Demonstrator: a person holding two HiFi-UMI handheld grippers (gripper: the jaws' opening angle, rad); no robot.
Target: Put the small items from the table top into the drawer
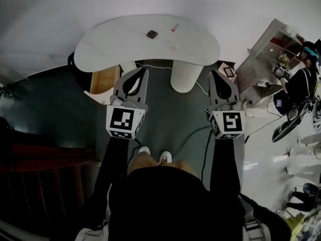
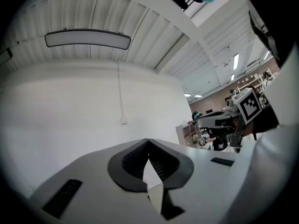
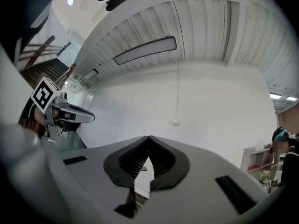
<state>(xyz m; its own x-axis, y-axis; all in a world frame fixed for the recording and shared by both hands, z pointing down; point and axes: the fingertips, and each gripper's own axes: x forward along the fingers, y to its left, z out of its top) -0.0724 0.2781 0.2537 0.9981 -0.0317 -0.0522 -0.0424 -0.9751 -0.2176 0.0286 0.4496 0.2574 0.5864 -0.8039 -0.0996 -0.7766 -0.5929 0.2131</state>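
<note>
Well, head view, table: a white kidney-shaped table top (image 1: 115,46) stands ahead, well apart from the left gripper (image 1: 144,70) and the right gripper (image 1: 213,74).
Head view, items: a small dark square flat item (image 1: 152,33) lies mid-top, toward the far edge. A thin pink stick-like item (image 1: 174,28) lies just right of it.
Head view, drawer: an open pale wooden drawer (image 1: 103,80) sits under the table's left end.
Handling: both items are likely light and stiff and may skid on the smooth top. Pinch the square across opposite edges and the stick at mid-length.
Left gripper view: jaws together, nothing between.
Right gripper view: jaws together, empty.
</note>
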